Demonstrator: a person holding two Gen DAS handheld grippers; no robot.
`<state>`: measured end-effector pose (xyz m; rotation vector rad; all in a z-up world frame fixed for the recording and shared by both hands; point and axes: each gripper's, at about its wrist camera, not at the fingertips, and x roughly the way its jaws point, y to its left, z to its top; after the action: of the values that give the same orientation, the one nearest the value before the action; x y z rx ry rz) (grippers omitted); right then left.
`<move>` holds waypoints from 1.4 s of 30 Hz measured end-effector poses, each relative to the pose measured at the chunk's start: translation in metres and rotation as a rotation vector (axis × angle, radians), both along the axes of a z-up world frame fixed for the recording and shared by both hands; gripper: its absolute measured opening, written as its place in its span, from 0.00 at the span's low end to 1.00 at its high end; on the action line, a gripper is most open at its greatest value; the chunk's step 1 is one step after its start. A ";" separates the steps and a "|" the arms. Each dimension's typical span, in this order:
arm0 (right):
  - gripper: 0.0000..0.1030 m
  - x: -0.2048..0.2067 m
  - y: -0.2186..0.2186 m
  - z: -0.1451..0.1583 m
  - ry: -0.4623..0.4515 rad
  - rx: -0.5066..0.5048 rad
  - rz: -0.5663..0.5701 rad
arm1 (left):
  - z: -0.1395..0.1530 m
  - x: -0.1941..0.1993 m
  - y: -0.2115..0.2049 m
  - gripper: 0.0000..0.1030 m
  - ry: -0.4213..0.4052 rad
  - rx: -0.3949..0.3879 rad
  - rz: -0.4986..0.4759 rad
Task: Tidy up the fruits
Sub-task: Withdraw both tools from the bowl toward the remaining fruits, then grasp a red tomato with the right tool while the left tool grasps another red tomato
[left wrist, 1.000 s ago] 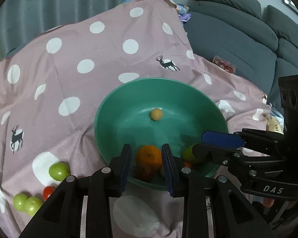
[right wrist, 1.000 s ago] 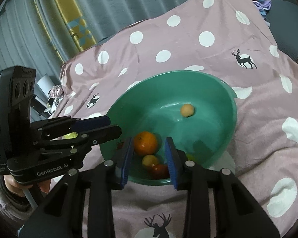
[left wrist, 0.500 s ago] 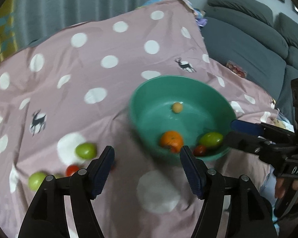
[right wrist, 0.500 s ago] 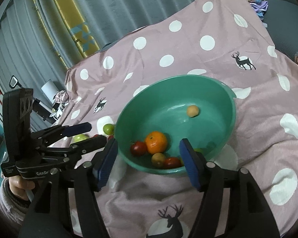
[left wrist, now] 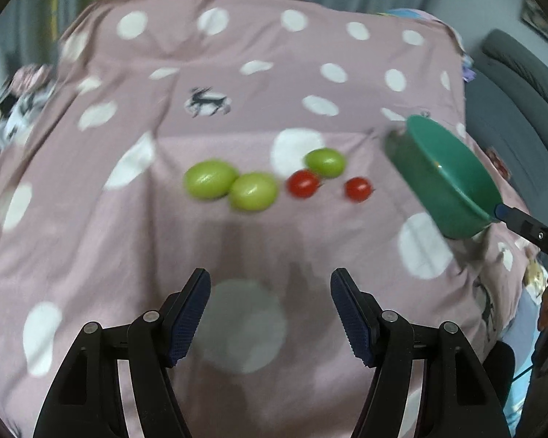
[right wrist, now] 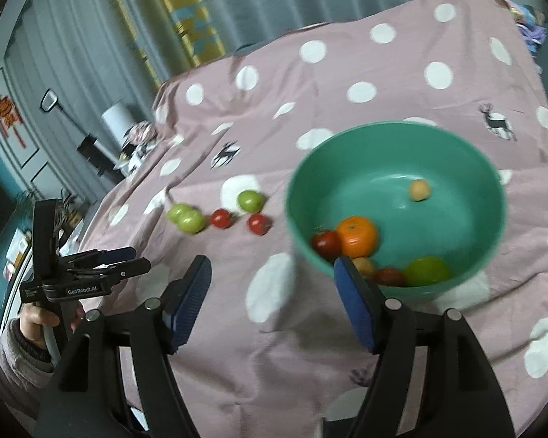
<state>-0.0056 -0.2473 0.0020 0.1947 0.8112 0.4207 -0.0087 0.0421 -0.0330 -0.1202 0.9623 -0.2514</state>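
with both sets of fingers empty, the left gripper parted and the right gripper opening, five loose fruits — green fruits, cherry tomatoes — at 9 o'clock of the green bowl on the polka-dot cloth are being approached, and one must be grasped next.

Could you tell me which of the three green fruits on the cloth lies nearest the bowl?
The lone green fruit beside the bowl-side tomato pair; the other two touch each other farther from the bowl.
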 end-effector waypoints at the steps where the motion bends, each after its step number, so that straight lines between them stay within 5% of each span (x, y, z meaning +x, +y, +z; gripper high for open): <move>1: 0.68 0.000 0.007 -0.002 0.007 -0.005 0.020 | -0.003 -0.003 0.005 0.66 0.005 -0.010 0.008; 18: 0.67 0.049 0.094 -0.032 0.065 -0.169 0.169 | -0.016 0.002 0.001 0.66 0.015 -0.155 -0.081; 26: 0.41 0.097 0.121 -0.051 0.076 -0.322 0.204 | -0.016 0.013 -0.006 0.66 0.014 -0.198 -0.135; 35: 0.40 0.121 0.137 -0.065 0.093 -0.501 0.172 | -0.019 0.028 -0.011 0.66 0.034 -0.215 -0.150; 38: 0.28 0.126 0.135 -0.069 0.118 -0.508 0.181 | -0.020 0.033 -0.012 0.66 0.039 -0.217 -0.149; 42: 0.27 0.125 0.131 -0.067 0.111 -0.486 0.177 | -0.022 0.041 -0.017 0.66 0.061 -0.219 -0.149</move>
<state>0.1190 -0.1162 -0.0648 -0.3098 1.0203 0.3694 0.0321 0.0250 -0.0546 -0.2585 1.0041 -0.4926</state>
